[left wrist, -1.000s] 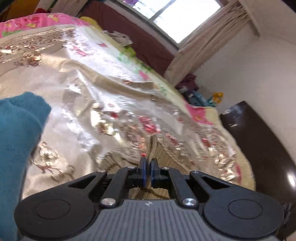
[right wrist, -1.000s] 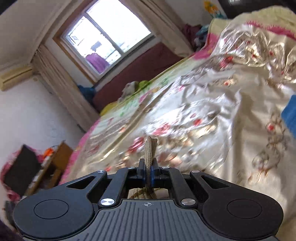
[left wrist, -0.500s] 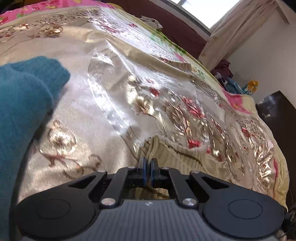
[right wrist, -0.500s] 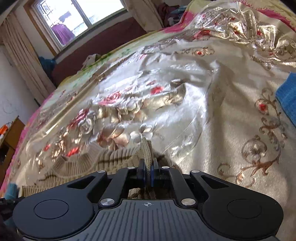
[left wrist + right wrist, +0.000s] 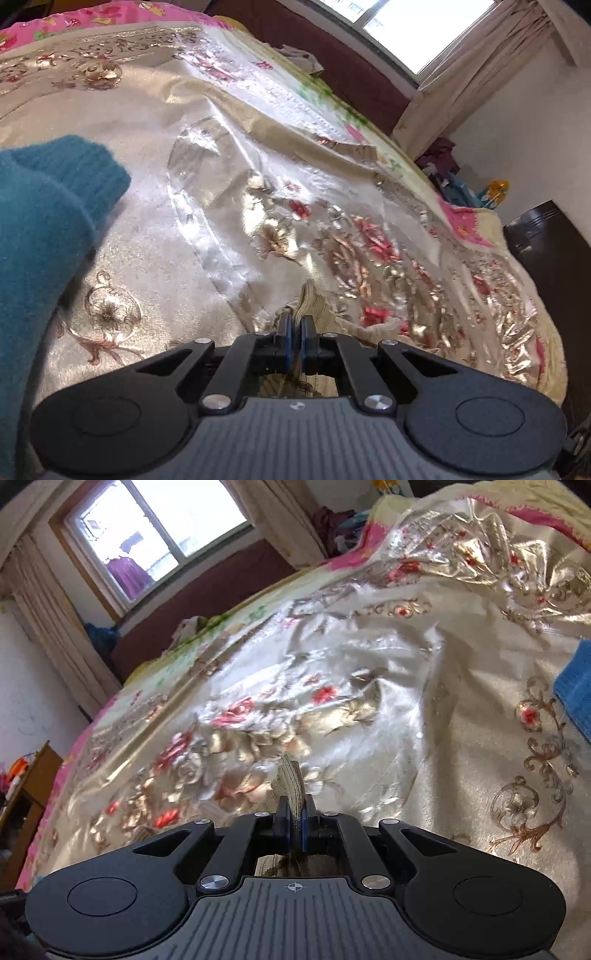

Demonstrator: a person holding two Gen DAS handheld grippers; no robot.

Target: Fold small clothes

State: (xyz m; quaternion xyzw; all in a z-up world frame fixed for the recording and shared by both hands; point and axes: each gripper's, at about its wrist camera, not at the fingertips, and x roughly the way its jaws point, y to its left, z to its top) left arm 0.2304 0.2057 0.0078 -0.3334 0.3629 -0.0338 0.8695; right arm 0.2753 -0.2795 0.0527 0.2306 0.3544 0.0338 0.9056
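Left gripper: the left gripper [image 5: 295, 334] is pressed together, pinching a fold of the beige knit garment [image 5: 314, 308] between its blue pads.
Right gripper: the right gripper [image 5: 295, 814] is likewise closed on the beige knit garment [image 5: 291, 782]; a ribbed edge sticks up past its fingertips.
Garment position: the beige knit hangs between the 2 grippers, just above the bedspread [image 5: 207, 177]; whether any part of it touches the bed I cannot tell.
Teal sweater: a teal knit sweater [image 5: 40, 229] lies on the bed at the left of the left wrist view; its ribbed cuff points toward the bed's middle. The same blue knit [image 5: 576, 686] shows at the right edge of the right wrist view.
Bed: a shiny gold and floral bedspread [image 5: 388, 672] covers it, creased in several places.
Containers: a wooden cabinet [image 5: 26, 794] stands beside the bed; its contents are too blurred to tell.
Room: a window [image 5: 159, 542] with curtains sits beyond the bed.
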